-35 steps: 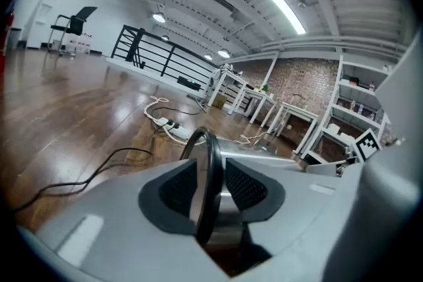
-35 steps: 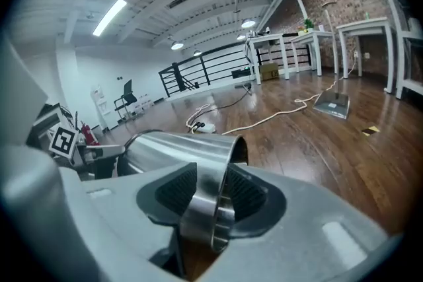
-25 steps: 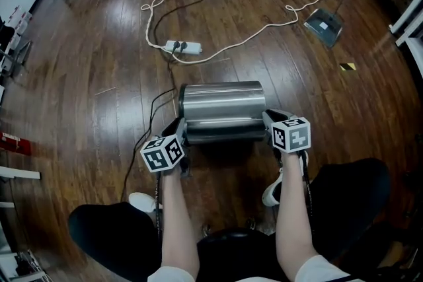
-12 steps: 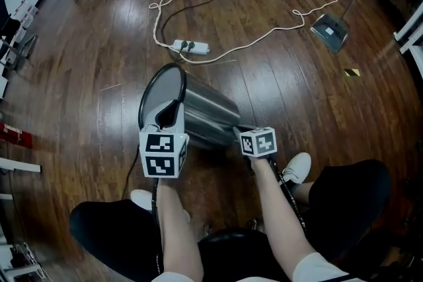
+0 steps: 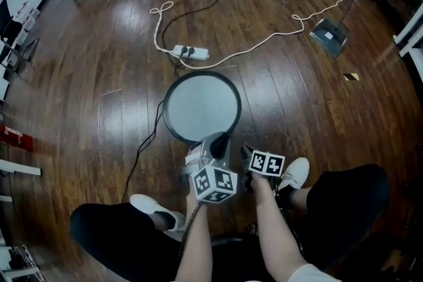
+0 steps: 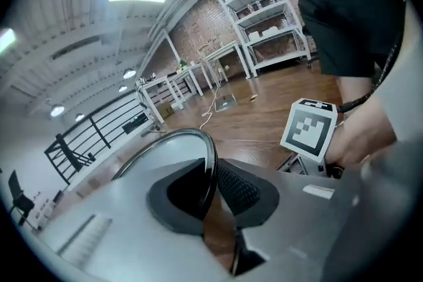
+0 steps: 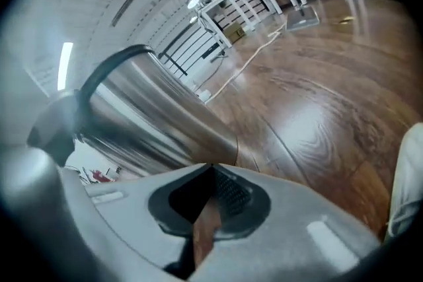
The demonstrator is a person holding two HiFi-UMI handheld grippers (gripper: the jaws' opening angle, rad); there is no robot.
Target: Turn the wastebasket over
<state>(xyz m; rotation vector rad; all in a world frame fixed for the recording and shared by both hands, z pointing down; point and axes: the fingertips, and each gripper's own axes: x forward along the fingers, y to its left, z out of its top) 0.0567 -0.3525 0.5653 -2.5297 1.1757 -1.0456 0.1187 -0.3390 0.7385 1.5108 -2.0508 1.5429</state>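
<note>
The steel wastebasket point(image 5: 201, 105) stands on end on the wood floor, and its round black-rimmed end faces up at me. My left gripper point(image 5: 215, 141) is shut on the near part of that rim. In the left gripper view the thin black rim point(image 6: 198, 142) runs between the pads of the left gripper point(image 6: 213, 181). My right gripper point(image 5: 246, 156) hangs just right of it, low beside the basket, shut with nothing in it. In the right gripper view the basket's shiny wall point(image 7: 152, 122) rises past the closed right gripper point(image 7: 211, 191), apart from it.
A white power strip point(image 5: 185, 51) and a long white cable point(image 5: 264, 39) lie beyond the basket, and a dustpan point(image 5: 328, 35) lies at the far right. A black cable point(image 5: 142, 142) runs along the floor left of the basket. The person's shoes point(image 5: 294, 174) are close to the basket.
The basket went from lying on its side, held at both ends, to standing on end. The left gripper swung round with the rim to the near side. The right gripper came off the basket, sank and shut.
</note>
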